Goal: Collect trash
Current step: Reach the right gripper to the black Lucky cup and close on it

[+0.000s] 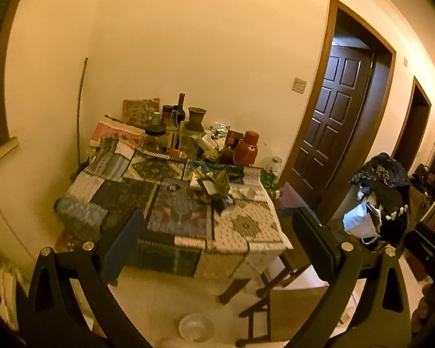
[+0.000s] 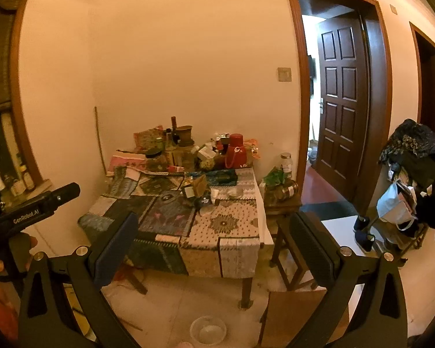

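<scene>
A table (image 1: pixel 246 229) (image 2: pixel 235 226) with a patchwork cloth stands against the wall. A heap of crumpled wrappers and small packets (image 1: pixel 214 185) (image 2: pixel 198 191) lies near its middle. My left gripper (image 1: pixel 217 232) is open and empty, held well short of the table's near edge. My right gripper (image 2: pixel 214 235) is open and empty, also back from the table. The left gripper's body (image 2: pixel 37 206) shows at the left of the right wrist view.
Bottles, jars, a clay pot (image 1: pixel 196 117) and a red flask (image 1: pixel 246 149) (image 2: pixel 235 150) crowd the table's back. A small side table (image 2: pixel 281 203) with jars stands right of it. A clear bowl (image 2: pixel 208 330) lies on the floor. A chair (image 1: pixel 290 298), an open door (image 2: pixel 342 95) and a loaded rack (image 2: pixel 411 179) are to the right.
</scene>
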The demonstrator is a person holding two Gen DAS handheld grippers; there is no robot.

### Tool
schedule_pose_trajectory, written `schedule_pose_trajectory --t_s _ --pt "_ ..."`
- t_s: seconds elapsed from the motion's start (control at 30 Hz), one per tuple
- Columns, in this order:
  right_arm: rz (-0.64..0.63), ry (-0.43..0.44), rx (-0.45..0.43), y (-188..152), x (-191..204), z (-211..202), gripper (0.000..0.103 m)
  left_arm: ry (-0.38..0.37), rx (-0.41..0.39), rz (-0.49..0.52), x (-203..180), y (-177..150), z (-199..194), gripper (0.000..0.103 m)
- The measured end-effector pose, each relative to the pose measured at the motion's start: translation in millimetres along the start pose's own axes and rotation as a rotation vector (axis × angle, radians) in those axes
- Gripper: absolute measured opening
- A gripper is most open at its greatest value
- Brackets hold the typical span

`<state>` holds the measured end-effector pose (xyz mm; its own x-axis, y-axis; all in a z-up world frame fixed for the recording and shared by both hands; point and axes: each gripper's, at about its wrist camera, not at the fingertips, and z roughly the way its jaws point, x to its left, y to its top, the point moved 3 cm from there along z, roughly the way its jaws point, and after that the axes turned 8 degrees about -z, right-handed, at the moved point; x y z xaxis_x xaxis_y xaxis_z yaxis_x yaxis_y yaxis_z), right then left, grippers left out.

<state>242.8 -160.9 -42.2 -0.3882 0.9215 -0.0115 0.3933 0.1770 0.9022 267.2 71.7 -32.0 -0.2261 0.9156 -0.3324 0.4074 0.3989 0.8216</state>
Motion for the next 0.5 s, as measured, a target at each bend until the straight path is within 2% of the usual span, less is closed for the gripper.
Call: schedule_pose_trajectory --t_s 0.23,0.4,0.5 --pt "0.000 -0.008 0.085 20.1 18.1 87.2 0.103 0.008 0.044 0.057 25.7 51.2 93.7 0.102" --pt "-0.012 -0.008 0.150 19.8 29.0 144.6 0.103 0.016 0.057 0.063 44.7 64.7 142.7 0.102" --pt "-0.016 0.010 0.214 11.9 34.1 183.0 0.103 0.034 0.096 0.082 51.8 67.6 175.1 0.102"
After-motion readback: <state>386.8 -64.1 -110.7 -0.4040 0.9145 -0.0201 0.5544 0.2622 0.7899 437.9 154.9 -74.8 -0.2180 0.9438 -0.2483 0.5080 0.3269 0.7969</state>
